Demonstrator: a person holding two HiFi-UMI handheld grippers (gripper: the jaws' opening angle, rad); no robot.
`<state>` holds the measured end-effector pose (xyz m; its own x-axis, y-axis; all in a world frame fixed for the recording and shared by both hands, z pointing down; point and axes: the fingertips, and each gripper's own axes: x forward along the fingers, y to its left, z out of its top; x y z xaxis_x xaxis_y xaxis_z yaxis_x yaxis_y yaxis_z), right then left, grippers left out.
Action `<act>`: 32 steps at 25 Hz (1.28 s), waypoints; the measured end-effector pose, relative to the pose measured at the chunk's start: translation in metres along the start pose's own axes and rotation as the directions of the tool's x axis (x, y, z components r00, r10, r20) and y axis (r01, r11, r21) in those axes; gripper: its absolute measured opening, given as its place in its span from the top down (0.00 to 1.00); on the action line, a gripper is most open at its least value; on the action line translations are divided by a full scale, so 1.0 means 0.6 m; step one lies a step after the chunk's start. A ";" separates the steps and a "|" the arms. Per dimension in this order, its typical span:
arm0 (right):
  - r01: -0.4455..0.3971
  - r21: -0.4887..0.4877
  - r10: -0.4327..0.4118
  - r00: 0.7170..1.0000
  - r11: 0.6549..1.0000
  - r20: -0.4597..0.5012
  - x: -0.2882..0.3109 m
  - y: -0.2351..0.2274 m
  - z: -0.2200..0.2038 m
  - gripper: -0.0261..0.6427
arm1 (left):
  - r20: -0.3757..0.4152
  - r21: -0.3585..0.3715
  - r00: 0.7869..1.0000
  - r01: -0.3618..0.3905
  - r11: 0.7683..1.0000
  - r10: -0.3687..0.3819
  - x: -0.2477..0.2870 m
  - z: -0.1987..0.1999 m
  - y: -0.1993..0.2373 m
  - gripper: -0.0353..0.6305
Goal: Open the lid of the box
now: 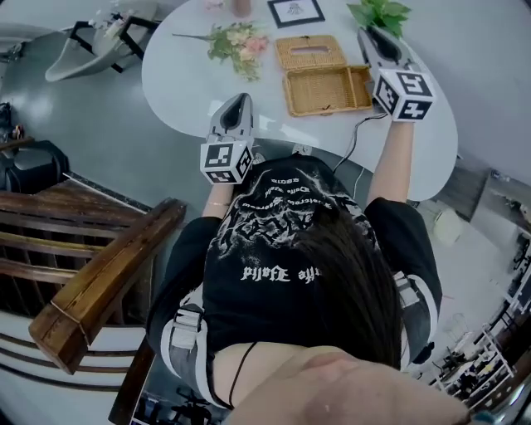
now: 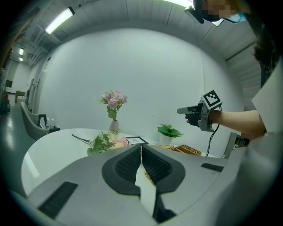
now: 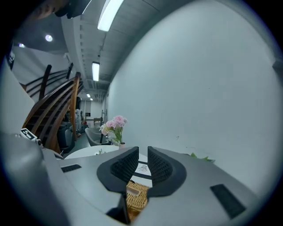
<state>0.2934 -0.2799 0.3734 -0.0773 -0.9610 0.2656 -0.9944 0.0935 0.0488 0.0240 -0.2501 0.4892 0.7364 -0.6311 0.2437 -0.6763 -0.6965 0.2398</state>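
Note:
A woven wicker box stands on the white round table, its slotted lid folded back flat on the far side. My right gripper hovers above the box's right end, jaws open a small gap with nothing between them. In the right gripper view the box shows below the pads. My left gripper hangs over the table's near edge, left of the box, shut and empty; its pads meet at the tip. The left gripper view shows the box and the raised right gripper.
A flower spray, a framed card and a green plant lie behind the box. A vase of pink flowers stands at the back. A wooden stair rail is at the left, a chair beyond.

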 end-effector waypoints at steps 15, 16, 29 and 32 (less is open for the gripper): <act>0.137 0.047 -0.140 0.988 0.989 0.066 -0.115 0.115 -0.080 0.83 | -0.007 0.028 0.992 0.126 0.992 -0.126 -0.022 0.002 -0.027 0.91; 0.143 0.058 -0.147 0.987 0.988 0.069 -0.120 0.119 -0.086 0.83 | -0.012 0.030 0.991 0.135 0.990 -0.135 -0.023 -0.001 -0.031 0.91; 0.219 0.141 -0.229 0.972 0.966 0.060 -0.176 0.169 -0.170 0.83 | -0.032 0.032 0.981 0.191 0.981 -0.190 -0.044 -0.033 -0.063 0.91; 0.218 0.159 -0.227 0.973 0.963 0.042 -0.185 0.180 -0.193 0.83 | -0.040 0.033 0.978 0.206 0.978 -0.205 -0.045 -0.040 -0.073 0.91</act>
<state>0.2029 -0.1330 0.4609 0.1478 -0.9671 0.2071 -0.9858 -0.1610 -0.0483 0.0333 -0.1946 0.4945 0.8578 -0.4612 0.2268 -0.5092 -0.8224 0.2537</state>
